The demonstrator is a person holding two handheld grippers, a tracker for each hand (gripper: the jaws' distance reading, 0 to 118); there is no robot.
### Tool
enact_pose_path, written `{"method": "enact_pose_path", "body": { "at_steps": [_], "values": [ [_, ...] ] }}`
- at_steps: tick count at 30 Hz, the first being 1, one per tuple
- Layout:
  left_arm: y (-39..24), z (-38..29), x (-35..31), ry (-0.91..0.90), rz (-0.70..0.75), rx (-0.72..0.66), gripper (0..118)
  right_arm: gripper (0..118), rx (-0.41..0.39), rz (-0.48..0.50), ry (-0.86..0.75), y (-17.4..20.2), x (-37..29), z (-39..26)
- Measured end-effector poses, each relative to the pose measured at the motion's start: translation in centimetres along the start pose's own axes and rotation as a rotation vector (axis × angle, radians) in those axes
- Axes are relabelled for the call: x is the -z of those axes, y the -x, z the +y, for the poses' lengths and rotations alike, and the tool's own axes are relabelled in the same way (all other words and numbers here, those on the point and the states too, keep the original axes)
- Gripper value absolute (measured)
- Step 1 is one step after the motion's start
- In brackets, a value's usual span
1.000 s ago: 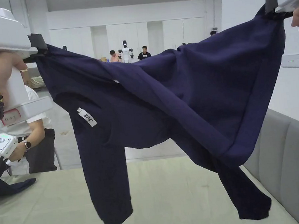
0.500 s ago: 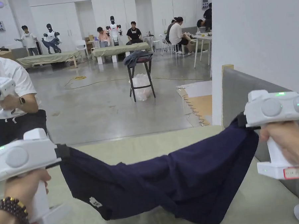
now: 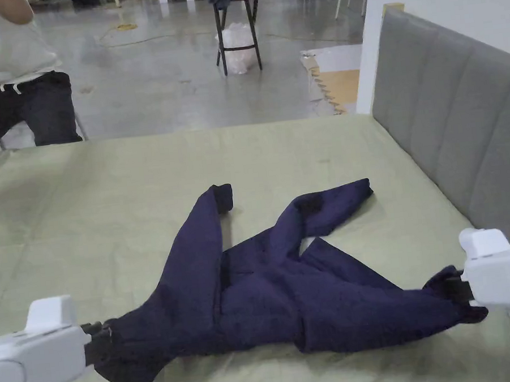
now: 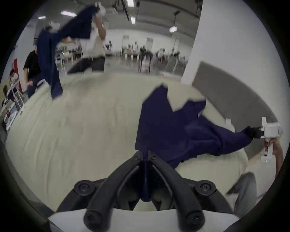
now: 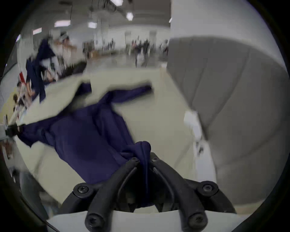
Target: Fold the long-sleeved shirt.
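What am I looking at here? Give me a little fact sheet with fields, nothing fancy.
Garment: navy blue long-sleeved fabric shirt, lying rumpled, both sleeves pointing away from the person
Surface: pale green sheet-covered table
Left hand-held gripper: shut on the shirt's left end
Right hand-held gripper: shut on the shirt's right end
Beside the table: grey padded panel
Folding: not started

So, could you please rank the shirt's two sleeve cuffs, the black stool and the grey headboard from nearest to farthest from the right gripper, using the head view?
1. Grey headboard, just beside the right gripper.
2. Right-hand sleeve cuff, mid-bed.
3. Left-hand sleeve cuff, further left.
4. Black stool, across the floor.
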State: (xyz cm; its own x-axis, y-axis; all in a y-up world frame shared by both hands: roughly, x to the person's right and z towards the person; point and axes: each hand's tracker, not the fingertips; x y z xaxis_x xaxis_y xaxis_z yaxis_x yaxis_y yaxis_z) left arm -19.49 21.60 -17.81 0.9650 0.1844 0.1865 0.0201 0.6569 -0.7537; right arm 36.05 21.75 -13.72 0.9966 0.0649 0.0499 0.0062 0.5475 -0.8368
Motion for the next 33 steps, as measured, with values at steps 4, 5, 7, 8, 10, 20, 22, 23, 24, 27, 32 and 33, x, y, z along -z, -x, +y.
{"method": "enact_pose_path", "body": {
  "at_steps": [4,5,7,8,10,20,22,23,24,27,32,33],
  "values": [
    [0.3,-5.3,2.7,0.115,0.067,0.02,9,4,-0.081,-0.005,0.255,0.6,6.9,-5.4],
    [1.5,-5.7,3.5,0.102,0.051,0.002,21,6,-0.082,-0.005,0.264,0.7,7.7,-5.9],
    [2.3,-6.0,3.3,0.091,0.026,-0.07,27,8,-0.015,-0.009,0.176,0.5,6.9,-5.3],
    [2.5,-5.7,2.9,0.089,0.039,-0.077,42,15,0.002,-0.003,0.156,0.2,6.0,-4.9],
    [2.7,-4.7,1.3,0.065,0.029,-0.045,107,81,0.0,-0.034,0.088,-0.5,3.9,-3.5],
    [-1.3,0.1,-4.4,-0.113,-0.059,0.02,4,1,0.164,0.033,-0.153,-2.7,-4.7,-0.9],
    [-2.7,1.1,-4.4,-0.134,-0.096,0.025,4,28,0.154,0.011,-0.127,-2.7,-4.4,-1.3],
    [-3.2,1.6,-4.1,-0.135,-0.11,0.034,4,62,0.15,0.007,-0.113,-2.8,-4.0,-1.5],
    [-4.0,2.3,-3.7,-0.133,-0.123,0.048,4,94,0.133,-0.005,-0.069,-2.9,-2.9,-1.7],
    [-6.0,4.7,-1.7,-0.125,-0.143,0.092,4,86,0.125,-0.026,0.017,-3.1,-0.1,-3.0],
    [-10.8,9.6,3.9,-0.073,-0.221,0.183,4,58,0.171,-0.029,0.139,-3.1,4.9,-4.5],
    [-11.8,10.8,5.6,-0.064,-0.244,0.194,4,32,0.173,-0.028,0.137,-3.0,5.8,-4.7]
  ]
}}
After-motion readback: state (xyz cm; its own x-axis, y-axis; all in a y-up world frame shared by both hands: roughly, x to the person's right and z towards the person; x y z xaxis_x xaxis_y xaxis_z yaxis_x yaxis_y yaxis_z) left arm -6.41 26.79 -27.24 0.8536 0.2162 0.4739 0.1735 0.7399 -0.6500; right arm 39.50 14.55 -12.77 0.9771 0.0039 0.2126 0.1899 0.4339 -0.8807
